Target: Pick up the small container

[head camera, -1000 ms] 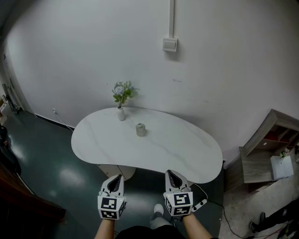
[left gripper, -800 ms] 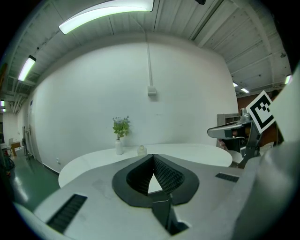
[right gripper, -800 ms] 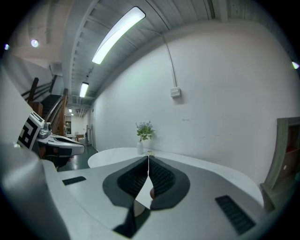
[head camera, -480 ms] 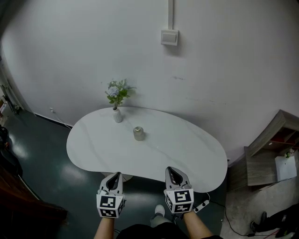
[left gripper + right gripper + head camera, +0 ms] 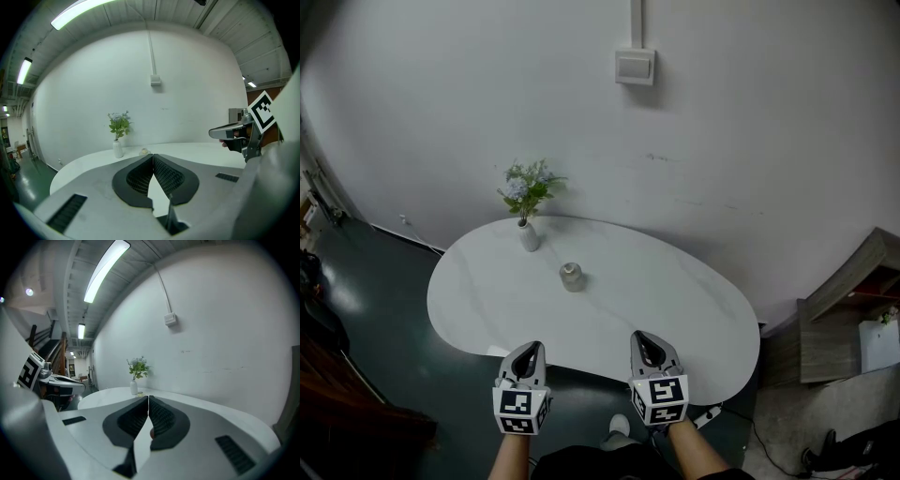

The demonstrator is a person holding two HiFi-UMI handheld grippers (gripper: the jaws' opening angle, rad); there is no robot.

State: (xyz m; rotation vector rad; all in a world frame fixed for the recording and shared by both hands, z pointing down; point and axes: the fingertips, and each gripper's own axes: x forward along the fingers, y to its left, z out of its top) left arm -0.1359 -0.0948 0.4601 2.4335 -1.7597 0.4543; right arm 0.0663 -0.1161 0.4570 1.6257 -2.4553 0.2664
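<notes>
A small grey container (image 5: pixel 572 277) with a rounded lid stands near the middle of a white oval table (image 5: pixel 675 309); it shows tiny in the left gripper view (image 5: pixel 144 151) and just past the jaw tips in the right gripper view (image 5: pixel 139 394). My left gripper (image 5: pixel 525 353) hovers at the table's near edge, its jaws shut with nothing between them. My right gripper (image 5: pixel 645 345) is held beside it over the near edge, also shut and empty. Both are well short of the container.
A white vase with green sprigs and pale flowers (image 5: pixel 528 234) stands at the table's far left, close to the wall. A switch box (image 5: pixel 635 67) hangs on the white wall. Wooden shelving (image 5: pixel 853 309) stands at the right. Dark floor (image 5: pixel 384 319) surrounds the table.
The view has moved closer: the table and container have shifted down and left in the head view, and both grippers now reach the table's near edge. Jaws stay shut.
</notes>
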